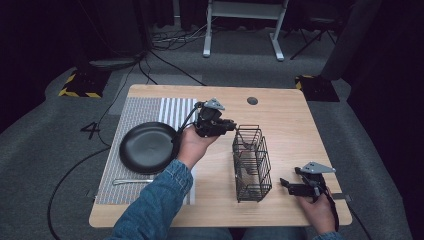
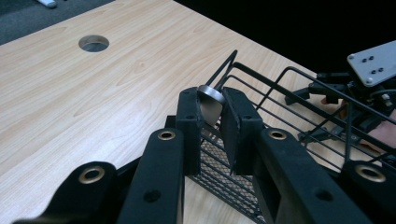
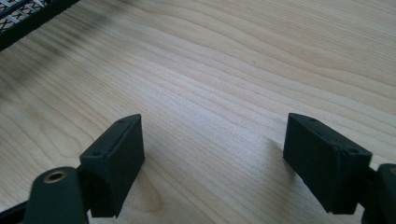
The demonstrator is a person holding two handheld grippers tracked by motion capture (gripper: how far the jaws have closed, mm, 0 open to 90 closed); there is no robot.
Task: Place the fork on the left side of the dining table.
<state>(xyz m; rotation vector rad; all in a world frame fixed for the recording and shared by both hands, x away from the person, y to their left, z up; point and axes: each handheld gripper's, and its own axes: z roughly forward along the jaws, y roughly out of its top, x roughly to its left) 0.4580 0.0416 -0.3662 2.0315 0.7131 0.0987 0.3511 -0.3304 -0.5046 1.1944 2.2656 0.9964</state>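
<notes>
Above the wire basket, the left hand-held gripper is clamped on a spoon, poised for dropping in. Right hand-held gripper rests beside the basket on the counter, jaws apart, probably ready to steady it.

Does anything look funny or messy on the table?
Nothing looks spilled or broken. The plate sits on the mat, a utensil lies beside it, and the wire basket stands upright. The left tool grips a shiny metal piece.
</notes>
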